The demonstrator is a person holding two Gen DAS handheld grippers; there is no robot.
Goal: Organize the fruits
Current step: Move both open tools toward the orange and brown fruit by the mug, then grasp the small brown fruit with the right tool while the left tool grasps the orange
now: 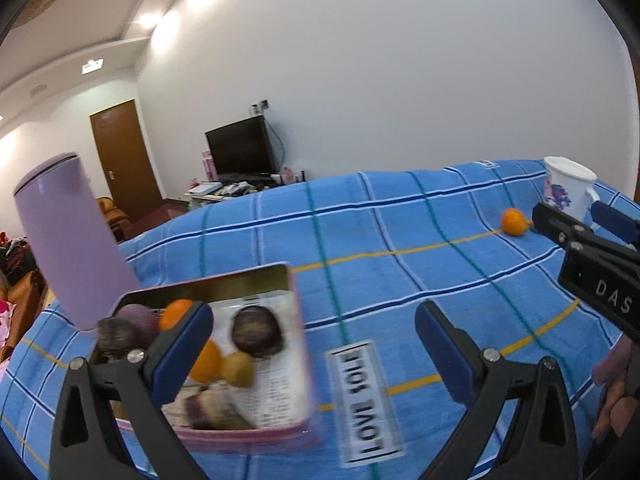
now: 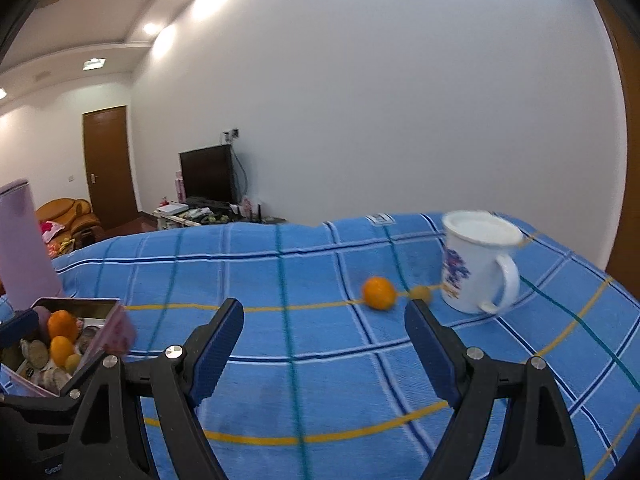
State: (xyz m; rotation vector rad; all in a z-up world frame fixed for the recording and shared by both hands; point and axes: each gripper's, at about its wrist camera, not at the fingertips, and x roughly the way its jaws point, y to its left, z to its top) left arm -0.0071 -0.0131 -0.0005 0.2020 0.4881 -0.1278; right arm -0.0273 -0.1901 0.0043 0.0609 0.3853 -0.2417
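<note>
A pink tin box (image 1: 298, 344) holds several fruits: dark purple ones (image 1: 258, 330) and oranges (image 1: 206, 360). My left gripper (image 1: 314, 334) is open and empty, its left finger over the box. An orange (image 2: 378, 293) lies on the blue checked cloth, with a small yellowish fruit (image 2: 421, 293) beside it by the white mug (image 2: 476, 264). My right gripper (image 2: 324, 334) is open and empty, short of the orange. The box also shows in the right wrist view (image 2: 116, 326). The orange shows far right in the left wrist view (image 1: 514, 221), near my right gripper's fingers (image 1: 556, 228).
A lilac tumbler (image 1: 68, 240) stands just behind the box. A label reading LOVE SOLE (image 1: 362, 400) lies on the cloth (image 1: 400, 280) right of the box. The mug (image 1: 568, 186) stands at the far right. A TV and door are beyond the table.
</note>
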